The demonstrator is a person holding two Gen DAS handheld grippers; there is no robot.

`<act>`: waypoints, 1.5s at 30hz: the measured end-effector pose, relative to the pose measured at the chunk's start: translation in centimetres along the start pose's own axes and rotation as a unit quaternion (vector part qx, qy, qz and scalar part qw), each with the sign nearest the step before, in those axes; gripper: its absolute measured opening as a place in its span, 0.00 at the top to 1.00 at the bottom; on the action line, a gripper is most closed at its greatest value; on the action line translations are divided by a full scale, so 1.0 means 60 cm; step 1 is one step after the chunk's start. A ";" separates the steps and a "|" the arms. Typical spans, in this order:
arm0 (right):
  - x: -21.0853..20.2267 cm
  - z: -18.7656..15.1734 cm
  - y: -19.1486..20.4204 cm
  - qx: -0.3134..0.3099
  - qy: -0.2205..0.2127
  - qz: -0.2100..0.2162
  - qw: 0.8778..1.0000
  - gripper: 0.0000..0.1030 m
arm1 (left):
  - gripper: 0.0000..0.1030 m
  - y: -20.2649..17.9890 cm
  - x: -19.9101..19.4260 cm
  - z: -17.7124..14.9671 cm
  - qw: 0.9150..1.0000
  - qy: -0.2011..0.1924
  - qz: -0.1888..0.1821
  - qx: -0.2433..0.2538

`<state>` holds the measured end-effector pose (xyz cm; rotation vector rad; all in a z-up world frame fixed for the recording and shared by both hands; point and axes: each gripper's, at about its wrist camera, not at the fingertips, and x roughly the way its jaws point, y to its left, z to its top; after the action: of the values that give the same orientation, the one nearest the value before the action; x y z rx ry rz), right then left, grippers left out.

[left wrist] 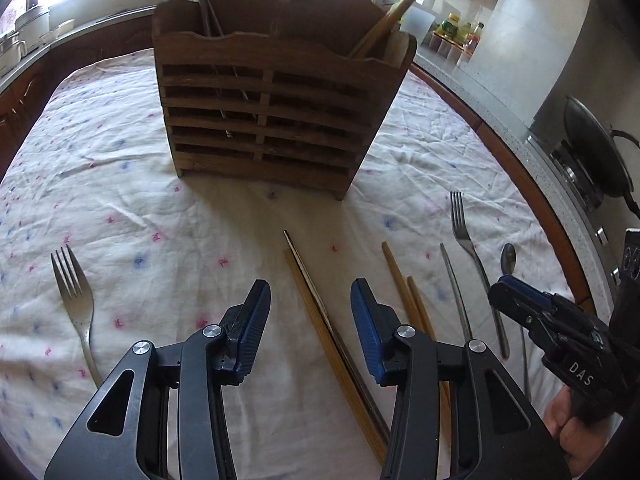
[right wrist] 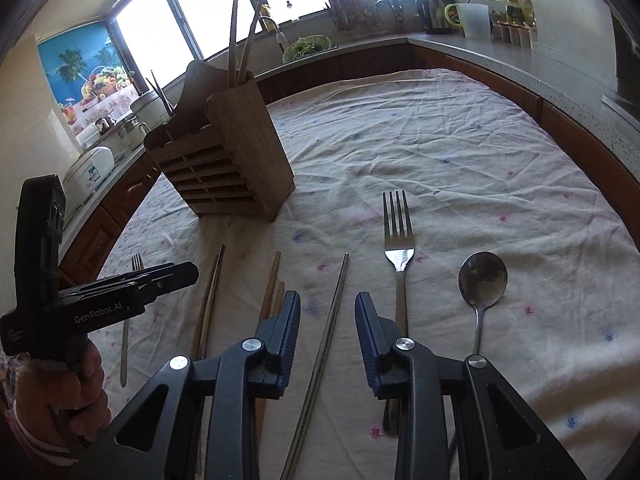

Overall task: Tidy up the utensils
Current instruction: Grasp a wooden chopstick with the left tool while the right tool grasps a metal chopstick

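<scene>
My left gripper [left wrist: 310,298]: jaws part-open, straddling a wooden chopstick pair [left wrist: 320,320] on the cloth-covered counter [left wrist: 140,220], not gripping. Right gripper [right wrist: 328,312]: jaws narrow around a metal chopstick [right wrist: 332,320], untouched. Wooden utensil holder [left wrist: 264,112] stands beyond.

Sitting under bright windows [right wrist: 224,4]: a bench [right wrist: 460,152] wearing a wrinkled white cloth, wrapped by a grey counter [right wrist: 500,56] on brown cabinets [right wrist: 96,240], a palm-tree poster [right wrist: 80,68] hanging at left.
</scene>
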<state>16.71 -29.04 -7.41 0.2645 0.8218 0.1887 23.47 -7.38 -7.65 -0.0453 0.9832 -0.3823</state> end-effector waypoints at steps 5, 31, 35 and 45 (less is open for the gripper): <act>0.015 0.000 -0.008 0.004 0.015 -0.003 1.000 0.74 | 0.68 0.003 0.014 -0.021 1.000 0.013 0.009 0.014; 0.073 0.016 0.002 -0.046 0.052 -0.031 0.997 0.90 | 0.85 -0.013 0.013 -0.026 0.996 0.043 0.005 0.083; 0.075 0.020 -0.003 -0.038 0.054 -0.031 0.997 0.90 | 0.82 0.000 0.019 -0.014 0.998 0.044 0.011 0.048; 0.090 0.029 0.004 -0.047 0.047 -0.037 0.997 0.89 | 0.88 -0.026 0.037 -0.003 0.996 0.030 0.036 0.082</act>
<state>21.61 -27.63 -9.95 0.1379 0.9121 0.1709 23.94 -9.54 -9.19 0.1514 1.0057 -0.3992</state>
